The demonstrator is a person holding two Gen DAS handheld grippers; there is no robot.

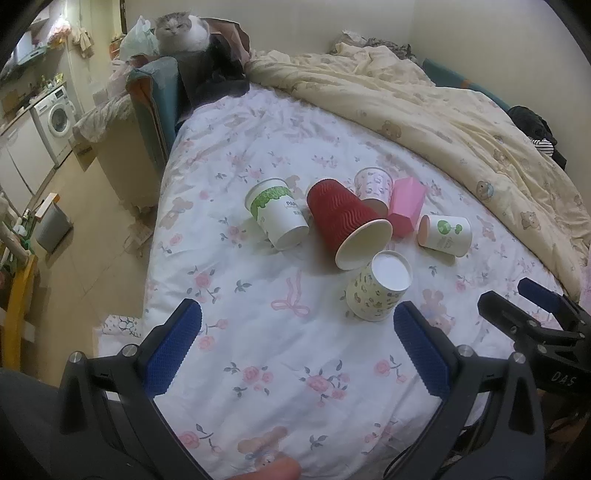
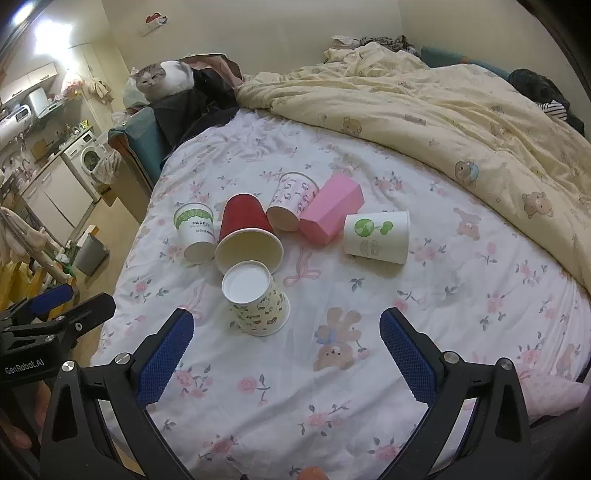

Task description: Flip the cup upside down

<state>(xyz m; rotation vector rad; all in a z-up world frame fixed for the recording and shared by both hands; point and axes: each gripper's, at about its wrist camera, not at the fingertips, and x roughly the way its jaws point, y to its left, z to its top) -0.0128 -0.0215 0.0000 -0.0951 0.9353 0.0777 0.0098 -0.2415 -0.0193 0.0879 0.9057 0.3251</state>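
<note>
Several paper cups lie on a floral bedsheet (image 1: 288,369). A yellow patterned cup (image 1: 376,291) (image 2: 258,302) stands upside down, base up, nearest both grippers. A red ribbed cup (image 1: 343,221) (image 2: 245,236) lies on its side, mouth toward me. A green-leaf white cup (image 1: 277,212) (image 2: 195,230), a pink-print cup (image 1: 373,186) (image 2: 291,201), a pink faceted cup (image 1: 406,205) (image 2: 330,212) and a white cup with a green tree (image 1: 445,234) (image 2: 376,236) also lie on their sides. My left gripper (image 1: 295,332) is open and empty. My right gripper (image 2: 286,339) is open and empty, just behind the yellow cup.
A cream bear-print duvet (image 1: 461,110) is bunched along the far and right side. A cat (image 1: 181,29) sits on a pile beyond the bed's far left corner. The bed's left edge drops to the floor with a grey bin (image 1: 51,225) and a washing machine (image 1: 55,118).
</note>
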